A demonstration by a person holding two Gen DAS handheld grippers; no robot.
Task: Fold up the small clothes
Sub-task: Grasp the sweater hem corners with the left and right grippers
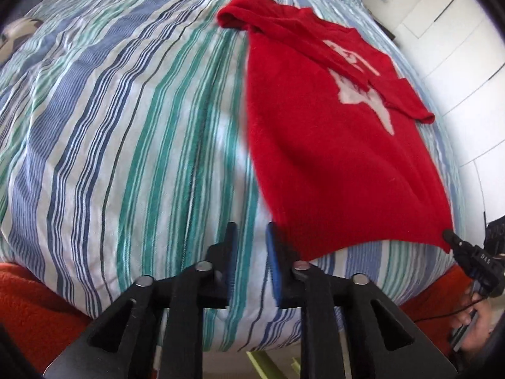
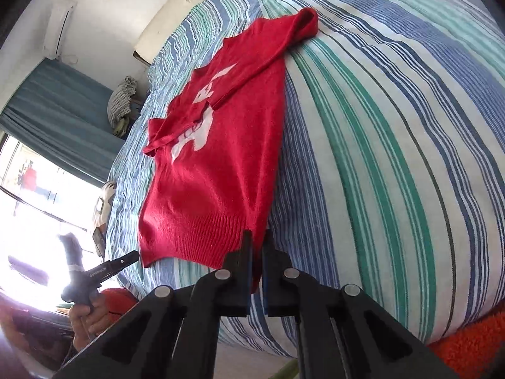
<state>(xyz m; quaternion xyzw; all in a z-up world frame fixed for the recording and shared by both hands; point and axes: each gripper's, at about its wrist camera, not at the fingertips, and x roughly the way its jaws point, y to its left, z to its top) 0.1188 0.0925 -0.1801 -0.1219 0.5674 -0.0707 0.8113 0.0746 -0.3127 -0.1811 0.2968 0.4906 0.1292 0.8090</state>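
Note:
A red knit sweater [image 1: 331, 158] [image 2: 214, 173] with a white motif lies flat on the striped bed cover [image 1: 126, 126] [image 2: 378, 126]. Both sleeves are folded across its front. In the left wrist view my left gripper [image 1: 252, 237] stands at the near left hem corner. Its jaws are apart, bare sheet shows between them, and its right finger overlaps the hem's edge. My right gripper [image 2: 258, 246] is shut on the other hem corner, with red fabric pinched between its pads. Each gripper also shows in the other's view, the right gripper [image 1: 449, 236] and the left gripper [image 2: 134, 256].
An orange fleece [image 1: 31, 300] [image 2: 467, 347] lies below the bed's near edge. White cupboard doors [image 1: 457, 31] stand beyond the bed's right side. A bright window [image 2: 31, 205], a teal curtain [image 2: 56, 104] and a pillow [image 2: 121, 101] are at the far side.

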